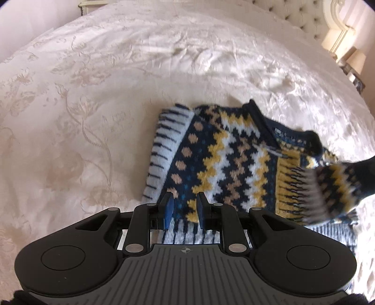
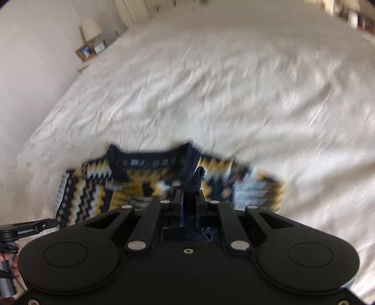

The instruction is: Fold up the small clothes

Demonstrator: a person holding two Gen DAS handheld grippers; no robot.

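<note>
So, one sweater (image 1: 234, 159) only, lying on a cream damask bedspread (image 1: 82, 98), knit in navy, yellow, white and tan zigzags with pale blue ribbed cuffs. Left wrist view: garment sits near centre to right, one sleeve folded over its left edge, the right side blurred and lifted. Neck label (image 1: 282, 133) sewn inside the collar, text too small to read. A small compass-like mark is printed on the gripper body, no letters.

Left gripper (image 1: 185, 208): two fingers, blue pads, set partly apart with a clear gap between them, hovering over the sweater's near hem; fabric shows through the gap, and nothing is visibly pinched. Whether the tips touch the knit I cannot tell.

Far right in that view: tufted headboard (image 1: 311, 21) and one lamp (image 1: 356, 58).

Right wrist view, heavily blurred: the sweater (image 2: 150, 185) lies near, collar facing away, label (image 2: 143, 162) again unreadable. At the near left edge the other gripper's side (image 2: 25, 228) carries white lettering, blurred, not legible with certainty.

Right gripper (image 2: 189, 199): two fingers drawn close together, a dark navy tuft of knit sticking up between them, so it is clamped on the sweater's fabric.

Far left: one lamp (image 2: 90, 29) and framed pictures on a nightstand (image 2: 85, 63).
</note>
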